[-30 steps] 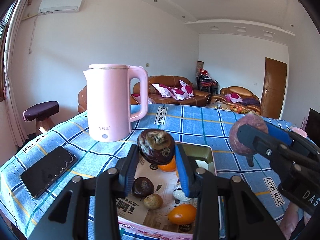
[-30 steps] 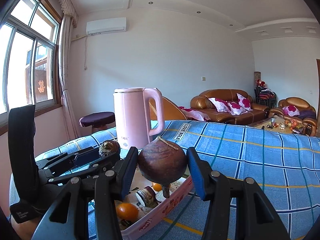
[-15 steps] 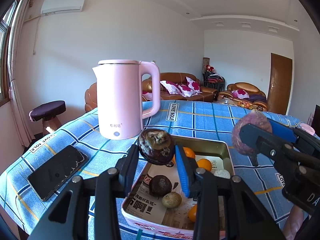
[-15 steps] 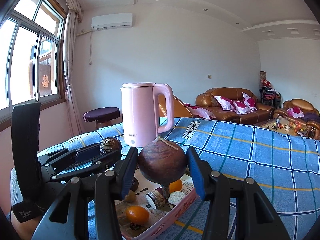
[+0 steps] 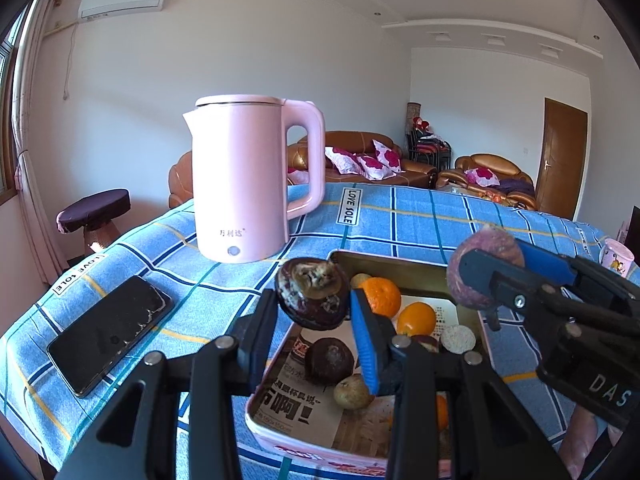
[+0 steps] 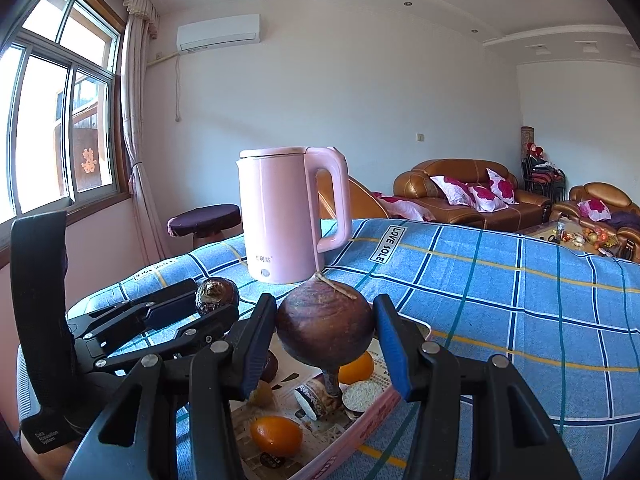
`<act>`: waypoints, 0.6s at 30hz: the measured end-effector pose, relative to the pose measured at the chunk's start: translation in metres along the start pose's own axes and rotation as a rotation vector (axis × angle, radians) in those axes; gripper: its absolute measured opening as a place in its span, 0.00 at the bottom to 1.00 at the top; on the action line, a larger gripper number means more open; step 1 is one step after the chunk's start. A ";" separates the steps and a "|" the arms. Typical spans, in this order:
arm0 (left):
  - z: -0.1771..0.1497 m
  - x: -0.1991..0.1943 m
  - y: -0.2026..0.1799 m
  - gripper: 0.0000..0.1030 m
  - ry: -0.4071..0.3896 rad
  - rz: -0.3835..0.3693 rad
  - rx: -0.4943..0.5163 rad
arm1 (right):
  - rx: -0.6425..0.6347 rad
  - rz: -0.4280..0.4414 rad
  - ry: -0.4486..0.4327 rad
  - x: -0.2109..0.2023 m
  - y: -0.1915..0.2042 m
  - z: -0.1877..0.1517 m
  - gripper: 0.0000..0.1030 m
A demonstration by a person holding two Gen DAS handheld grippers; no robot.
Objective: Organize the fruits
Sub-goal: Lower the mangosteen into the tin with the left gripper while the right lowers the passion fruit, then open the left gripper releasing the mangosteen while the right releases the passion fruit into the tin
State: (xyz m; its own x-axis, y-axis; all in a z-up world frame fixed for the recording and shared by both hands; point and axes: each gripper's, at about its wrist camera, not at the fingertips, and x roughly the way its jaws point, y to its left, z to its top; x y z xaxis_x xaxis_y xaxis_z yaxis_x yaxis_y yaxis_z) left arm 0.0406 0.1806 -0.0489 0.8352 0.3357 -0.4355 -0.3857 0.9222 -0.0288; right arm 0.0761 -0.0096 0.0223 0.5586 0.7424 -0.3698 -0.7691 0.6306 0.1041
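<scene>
My left gripper point(image 5: 314, 312) is shut on a dark wrinkled fruit point(image 5: 312, 298) and holds it above the near left corner of a pink tin box point(image 5: 312, 450). My right gripper point(image 6: 326, 340) is shut on a round brown fruit point(image 6: 325, 326) with a stem, held above the same box point(image 6: 360, 432). The box, lined with newspaper, holds several fruits: oranges point(image 5: 416, 318), a dark fruit point(image 5: 330, 360), a small brown one point(image 5: 352, 392). Each gripper shows in the other's view: the right point(image 5: 492, 276), the left point(image 6: 216, 300).
A pink electric kettle point(image 5: 244, 184) stands behind the box on the blue checked tablecloth point(image 5: 400, 220). A black phone point(image 5: 110, 330) lies at the left near the table edge. A small cup point(image 5: 618, 256) is at the far right. Sofas and a stool lie beyond.
Both grippers have drawn back and lowered a little with their fruits still held. The kettle and box now sit further ahead in both views.
</scene>
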 end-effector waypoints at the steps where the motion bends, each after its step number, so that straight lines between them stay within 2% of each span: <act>1: 0.000 0.001 0.000 0.38 0.005 -0.001 0.000 | 0.004 0.000 0.013 0.004 -0.001 -0.001 0.51; 6: -0.003 0.009 -0.001 0.38 0.041 -0.009 0.010 | 0.001 0.009 0.070 0.021 -0.002 -0.007 0.51; 10: -0.004 0.008 0.002 0.38 0.041 0.003 -0.001 | -0.003 0.031 0.129 0.032 -0.001 -0.014 0.52; 16: -0.003 0.000 0.005 0.53 0.014 0.011 -0.002 | -0.025 0.029 0.120 0.026 0.003 -0.013 0.53; 18: -0.002 -0.007 0.005 0.65 -0.010 0.014 -0.004 | -0.022 0.023 0.106 0.019 0.002 -0.012 0.56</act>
State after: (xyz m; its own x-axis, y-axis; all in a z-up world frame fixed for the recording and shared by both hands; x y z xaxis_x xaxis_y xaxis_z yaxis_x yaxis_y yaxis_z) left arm 0.0323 0.1826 -0.0480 0.8338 0.3506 -0.4265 -0.3987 0.9167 -0.0259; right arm 0.0815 0.0028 0.0046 0.5059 0.7276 -0.4633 -0.7886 0.6078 0.0934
